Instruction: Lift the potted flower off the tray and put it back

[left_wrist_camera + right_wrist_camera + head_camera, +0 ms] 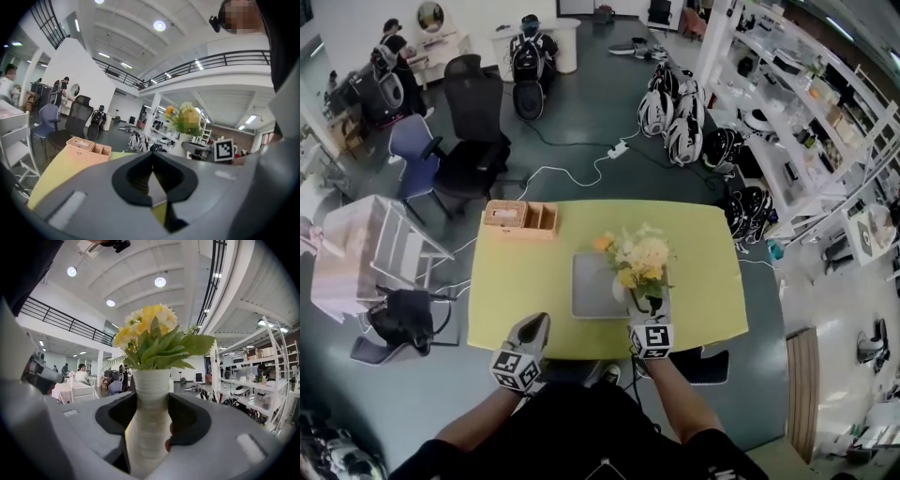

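Note:
The potted flower [643, 260] has yellow and white blooms with green leaves in a white ribbed vase [149, 399]. My right gripper [649, 309] is shut on the vase's body, a jaw on each side. In the head view the vase is at the right front corner of the grey tray [591, 286]; whether it rests on the tray I cannot tell. My left gripper [538, 322] hovers by the table's front edge, left of the tray. Its fingertips meet with nothing between them. In the left gripper view the flower [183, 118] shows to the right.
A wicker box [521, 218] stands at the back left of the yellow-green table [516, 300]. Office chairs [473, 141] and a white chair [389, 248] stand left of the table, and shelves [797, 112] are at the right. A cable [572, 169] lies on the floor behind.

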Action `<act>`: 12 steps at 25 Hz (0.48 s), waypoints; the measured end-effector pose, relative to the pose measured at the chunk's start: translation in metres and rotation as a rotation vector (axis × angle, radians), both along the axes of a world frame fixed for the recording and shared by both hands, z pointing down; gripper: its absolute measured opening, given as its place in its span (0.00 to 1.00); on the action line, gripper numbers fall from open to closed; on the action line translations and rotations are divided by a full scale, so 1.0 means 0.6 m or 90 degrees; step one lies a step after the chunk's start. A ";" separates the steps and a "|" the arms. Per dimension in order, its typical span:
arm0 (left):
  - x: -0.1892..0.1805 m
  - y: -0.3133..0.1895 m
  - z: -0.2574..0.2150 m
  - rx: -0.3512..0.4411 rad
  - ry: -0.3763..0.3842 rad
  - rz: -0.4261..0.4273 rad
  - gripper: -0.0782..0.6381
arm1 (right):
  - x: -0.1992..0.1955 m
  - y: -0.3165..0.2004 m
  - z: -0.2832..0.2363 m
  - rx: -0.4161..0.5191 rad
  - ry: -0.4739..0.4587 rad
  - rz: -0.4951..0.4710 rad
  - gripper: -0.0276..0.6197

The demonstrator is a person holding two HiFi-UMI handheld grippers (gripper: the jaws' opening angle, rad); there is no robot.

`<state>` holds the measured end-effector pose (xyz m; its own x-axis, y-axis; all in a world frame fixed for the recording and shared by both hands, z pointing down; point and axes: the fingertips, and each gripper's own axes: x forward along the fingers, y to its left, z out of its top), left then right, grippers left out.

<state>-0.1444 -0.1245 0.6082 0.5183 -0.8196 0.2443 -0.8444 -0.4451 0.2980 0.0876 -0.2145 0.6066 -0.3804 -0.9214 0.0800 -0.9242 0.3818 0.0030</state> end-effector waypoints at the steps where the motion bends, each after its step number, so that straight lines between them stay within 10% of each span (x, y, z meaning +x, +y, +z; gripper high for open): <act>1: -0.004 0.003 0.008 -0.009 -0.004 -0.003 0.12 | 0.001 -0.013 0.012 -0.001 0.006 0.000 0.37; 12: -0.062 0.015 0.075 -0.073 -0.039 -0.068 0.12 | 0.010 -0.126 0.162 -0.038 0.006 0.014 0.37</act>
